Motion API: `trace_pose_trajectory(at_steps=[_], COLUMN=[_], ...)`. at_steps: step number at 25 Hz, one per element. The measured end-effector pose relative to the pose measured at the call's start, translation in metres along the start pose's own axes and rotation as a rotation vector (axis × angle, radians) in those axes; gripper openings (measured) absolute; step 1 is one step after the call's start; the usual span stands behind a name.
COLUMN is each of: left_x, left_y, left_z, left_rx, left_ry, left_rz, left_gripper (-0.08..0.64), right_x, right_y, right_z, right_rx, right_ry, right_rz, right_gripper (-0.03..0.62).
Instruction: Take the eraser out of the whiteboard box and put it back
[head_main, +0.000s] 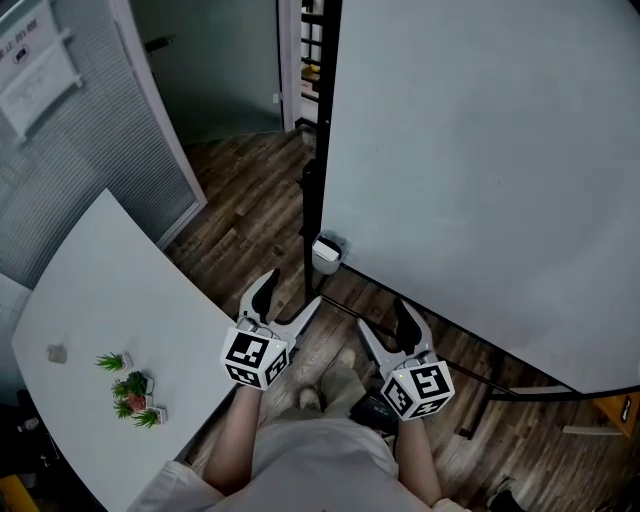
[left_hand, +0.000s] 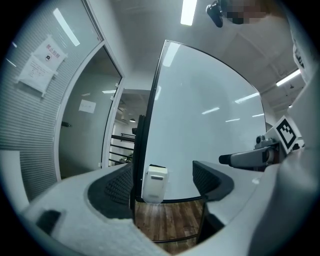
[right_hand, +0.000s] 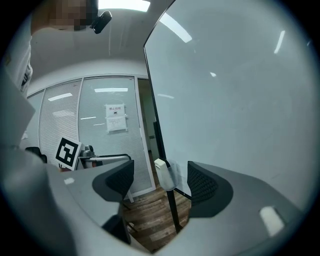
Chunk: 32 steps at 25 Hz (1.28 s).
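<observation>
— You hold both forearms out low in front of you, bare and roughly side by side. The left gripper (head_main: 288, 298) and the right gripper (head_main: 385, 325) both point forward toward the foot of the whiteboard (head_main: 480, 180).

— Each of your claws carries its marker cube (head_main: 255, 358) at the wrist end, printed with black-and-white squares. There is no lettering on it that you could read.

— Beyond your left claw, up and to its left, a paper notice (left_hand: 40, 62) hangs on the glass wall. Its print is too small to make out.

— Your left claw's (left_hand: 162, 182) jaws stand wide apart, with nothing between them and nothing touching the pads.

— Your right claw (right_hand: 160, 181) is the same: spread wide and gripping nothing.

— The whiteboard box (head_main: 326, 253) sits ahead of both claws and well apart from them, fixed at the board's lower corner by the dark frame post. From your left claw it lines up with the gap between the jaws (left_hand: 154, 184).

— From your right claw it lies ahead, just left of the gap's middle. A white block, which looks like the eraser (right_hand: 162, 172), stands upright in it with its top poking out.

— Beside your left claw, further to its left, a white table (head_main: 90, 300) carries a few small plants (head_main: 130, 390).
</observation>
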<state>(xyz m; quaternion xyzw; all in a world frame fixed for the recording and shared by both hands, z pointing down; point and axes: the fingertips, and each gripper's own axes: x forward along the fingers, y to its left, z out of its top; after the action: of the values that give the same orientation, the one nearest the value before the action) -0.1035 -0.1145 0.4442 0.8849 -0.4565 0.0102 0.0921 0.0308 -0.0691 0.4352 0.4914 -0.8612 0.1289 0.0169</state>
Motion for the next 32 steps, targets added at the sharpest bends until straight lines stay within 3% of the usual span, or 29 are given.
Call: trace_pose_trajectory(at_steps=[7,17,32], left_x=[0.008,0.028,0.055], left_y=[0.005,0.003,0.004], left_z=[0.007,0.002,-0.01], left_rx=[0.004,0.012,0.017], left_ry=[-0.017,0.012,0.063], left_rz=[0.022,0.021,-0.017], left_gripper=[0.362,0.356,0.353], right_x=[0.012,0.021,0.034], right_y=[-0.003,-0.029,-0.037], right_z=[0.003,-0.008,-0.019], right_rx=[-0.005,0.014,0.025], right_ry=[-0.009,0.027,0.063], right_rz=[0.037,0.019,0.022], right_gripper=[0.337,0.333,0.328])
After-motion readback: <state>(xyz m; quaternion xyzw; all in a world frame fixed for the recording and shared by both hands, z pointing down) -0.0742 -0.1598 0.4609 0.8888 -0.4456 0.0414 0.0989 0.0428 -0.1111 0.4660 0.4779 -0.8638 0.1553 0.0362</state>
